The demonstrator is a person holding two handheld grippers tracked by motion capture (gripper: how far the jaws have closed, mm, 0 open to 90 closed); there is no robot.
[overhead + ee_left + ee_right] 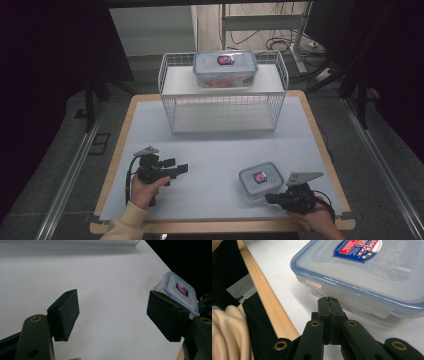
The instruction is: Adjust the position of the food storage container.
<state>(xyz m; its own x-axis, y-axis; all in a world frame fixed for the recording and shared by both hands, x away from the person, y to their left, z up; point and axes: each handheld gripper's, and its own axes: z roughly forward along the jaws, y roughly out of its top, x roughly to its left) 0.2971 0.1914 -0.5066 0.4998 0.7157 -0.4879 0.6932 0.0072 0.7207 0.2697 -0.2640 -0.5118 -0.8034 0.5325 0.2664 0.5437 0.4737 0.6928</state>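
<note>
Small container on table | right claw together, beside it | left claw apart

From my remote seat, the pale blue rectangular table mat is evenly lit from above, surroundings from nine to three o'clock fall black, close jaws slightly blurred.

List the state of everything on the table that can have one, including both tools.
Left tool: open, nothing between its jaws.
Right tool: shut, empty, tips right by the small container's side.
Small container: lid on, flat on the table.
Large container: lid on, on the wire rack's top shelf.
Wire rack: upright, lower shelf bare.
</note>
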